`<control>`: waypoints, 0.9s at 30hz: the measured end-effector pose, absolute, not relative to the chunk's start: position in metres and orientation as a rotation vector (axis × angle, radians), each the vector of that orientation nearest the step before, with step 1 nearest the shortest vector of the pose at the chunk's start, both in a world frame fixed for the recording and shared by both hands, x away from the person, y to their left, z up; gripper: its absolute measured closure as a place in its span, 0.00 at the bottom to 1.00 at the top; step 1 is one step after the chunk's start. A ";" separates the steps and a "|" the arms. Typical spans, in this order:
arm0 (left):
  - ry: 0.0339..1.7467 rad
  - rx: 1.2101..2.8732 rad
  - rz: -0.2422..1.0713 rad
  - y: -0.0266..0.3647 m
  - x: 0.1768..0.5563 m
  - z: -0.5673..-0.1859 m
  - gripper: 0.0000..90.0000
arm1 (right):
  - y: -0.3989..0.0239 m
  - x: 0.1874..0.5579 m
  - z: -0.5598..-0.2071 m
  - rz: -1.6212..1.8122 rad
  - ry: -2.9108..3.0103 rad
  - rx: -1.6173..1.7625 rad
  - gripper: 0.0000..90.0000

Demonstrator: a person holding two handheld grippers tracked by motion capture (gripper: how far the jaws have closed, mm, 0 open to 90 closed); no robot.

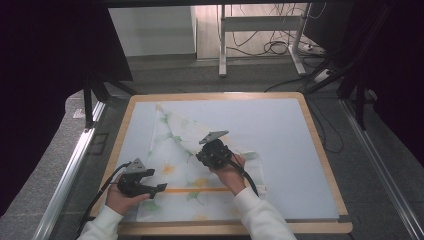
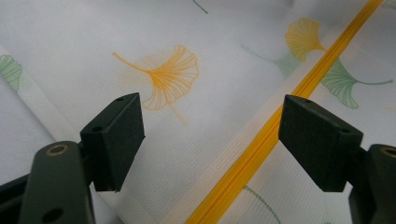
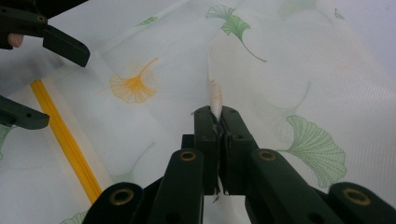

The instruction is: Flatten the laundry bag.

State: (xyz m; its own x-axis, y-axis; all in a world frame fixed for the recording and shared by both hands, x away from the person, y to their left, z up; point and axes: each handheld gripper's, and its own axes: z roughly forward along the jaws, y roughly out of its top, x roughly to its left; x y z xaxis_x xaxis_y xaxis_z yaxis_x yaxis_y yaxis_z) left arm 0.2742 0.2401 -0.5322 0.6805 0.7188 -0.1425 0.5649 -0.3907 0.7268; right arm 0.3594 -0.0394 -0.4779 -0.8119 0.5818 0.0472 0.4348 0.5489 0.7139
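Covering a wood-rimmed table (image 1: 320,145), pale mat (image 1: 280,145); cabled grey floor (image 1: 260,75) beyond

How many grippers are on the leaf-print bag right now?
2. The left gripper hovers open above the yellow zipper near the bag's front edge; the right gripper pinches a fold at its middle.

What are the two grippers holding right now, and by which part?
The right gripper pinches a raised fold of the white leaf-print mesh bag. The left gripper is open above it, holding nothing.
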 end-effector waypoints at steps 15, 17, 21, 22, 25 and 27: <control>0.984 2.102 0.247 0.240 0.274 -0.532 0.25 | -0.049 0.365 -0.474 1.126 2.562 0.890 0.95; 0.984 2.102 0.248 0.240 0.274 -0.532 0.25 | -0.051 0.366 -0.474 1.124 2.558 0.894 0.95; 0.983 2.102 0.248 0.240 0.274 -0.532 0.25 | -0.052 0.367 -0.474 1.126 2.551 0.902 0.95; 0.983 2.103 0.247 0.240 0.274 -0.532 0.25 | -0.053 0.368 -0.474 1.130 2.549 0.904 0.95; 0.983 2.103 0.247 0.240 0.274 -0.532 0.25 | -0.054 0.368 -0.473 1.134 2.545 0.908 0.95; 0.983 2.102 0.247 0.240 0.274 -0.532 0.25 | -0.056 0.369 -0.473 1.135 2.541 0.913 0.95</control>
State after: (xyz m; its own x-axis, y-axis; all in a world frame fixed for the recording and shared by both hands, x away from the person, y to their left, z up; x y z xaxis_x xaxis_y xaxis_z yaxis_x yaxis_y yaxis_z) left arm 0.2743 0.2401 -0.5322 0.6807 0.7184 -0.1431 0.5652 -0.3908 0.7265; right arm 0.3693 -0.0561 -0.4726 -0.7854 0.6165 0.0555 0.4527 0.5110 0.7307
